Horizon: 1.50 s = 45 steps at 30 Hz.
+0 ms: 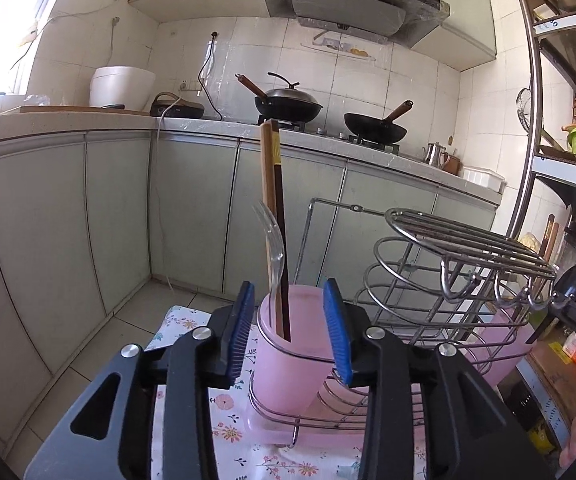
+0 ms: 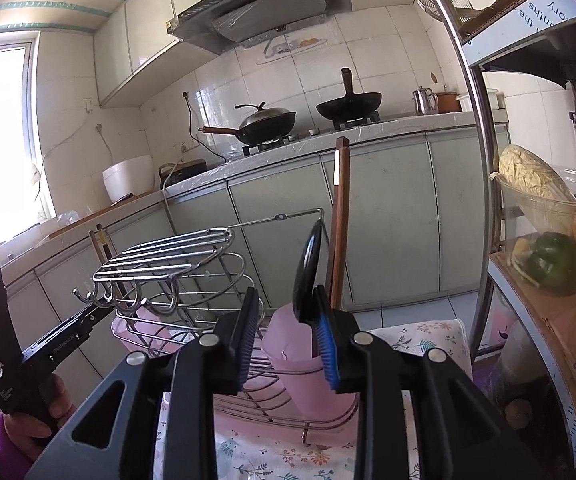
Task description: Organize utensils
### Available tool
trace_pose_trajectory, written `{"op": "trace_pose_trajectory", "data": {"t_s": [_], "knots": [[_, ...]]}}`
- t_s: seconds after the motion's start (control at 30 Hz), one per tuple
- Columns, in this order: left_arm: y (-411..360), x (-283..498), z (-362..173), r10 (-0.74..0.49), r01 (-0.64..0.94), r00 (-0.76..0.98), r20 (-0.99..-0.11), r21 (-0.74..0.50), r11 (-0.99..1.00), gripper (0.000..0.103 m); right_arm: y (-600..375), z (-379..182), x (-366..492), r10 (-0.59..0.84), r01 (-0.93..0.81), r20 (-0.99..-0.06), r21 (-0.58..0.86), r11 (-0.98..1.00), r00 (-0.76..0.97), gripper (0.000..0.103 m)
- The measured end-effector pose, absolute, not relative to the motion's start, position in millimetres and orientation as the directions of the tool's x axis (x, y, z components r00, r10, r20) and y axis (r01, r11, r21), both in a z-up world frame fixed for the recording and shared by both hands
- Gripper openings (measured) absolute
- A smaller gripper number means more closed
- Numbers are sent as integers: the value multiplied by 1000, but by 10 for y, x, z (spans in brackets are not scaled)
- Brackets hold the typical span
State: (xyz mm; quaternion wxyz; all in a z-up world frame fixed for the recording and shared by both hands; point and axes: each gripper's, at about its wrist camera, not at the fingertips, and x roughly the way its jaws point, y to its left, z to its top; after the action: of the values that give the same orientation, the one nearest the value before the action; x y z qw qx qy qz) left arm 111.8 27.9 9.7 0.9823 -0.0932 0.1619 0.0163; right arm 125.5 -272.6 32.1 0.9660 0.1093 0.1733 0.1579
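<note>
On the floral-clothed table, the left gripper (image 1: 289,332) and right gripper (image 2: 288,338) are both standing parted and empty, leaving wooden chopsticks (image 1: 272,216) and a clear plastic fork (image 1: 274,248) upright in one pink plastic cup (image 1: 288,356) of the wire rack (image 1: 447,256), a black spoon (image 2: 307,268) standing in the other cup.

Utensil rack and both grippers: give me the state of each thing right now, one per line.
Left gripper: open, nothing between the pads.
Right gripper: open, nothing gripped.
Left pink cup: upright in the wire rack, holding utensils.
Chopsticks: standing in the left cup.
Clear fork: standing, tines up.
Right pink cup: upright.
Black spoon: standing in the right cup.
</note>
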Motion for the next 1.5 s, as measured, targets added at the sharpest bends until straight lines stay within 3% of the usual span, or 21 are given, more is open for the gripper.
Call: {"op": "trace_pose_trajectory", "data": {"t_s": [0.6,1.07,1.5], "knots": [[299,918,-33,10,-74,904,-428,-132,988,36,-2822,2,1034,372,-241,-436,328,914,820,28],[145,748,-179,-37,9,857,-515,-57,998,36,-2736,-152,1003,408,-263,-514,333,906,755,28],[36,689,-607,-247,172,614,-749,-178,969,36,-2574,-519,1003,447,-276,-665,353,894,598,28]]}}
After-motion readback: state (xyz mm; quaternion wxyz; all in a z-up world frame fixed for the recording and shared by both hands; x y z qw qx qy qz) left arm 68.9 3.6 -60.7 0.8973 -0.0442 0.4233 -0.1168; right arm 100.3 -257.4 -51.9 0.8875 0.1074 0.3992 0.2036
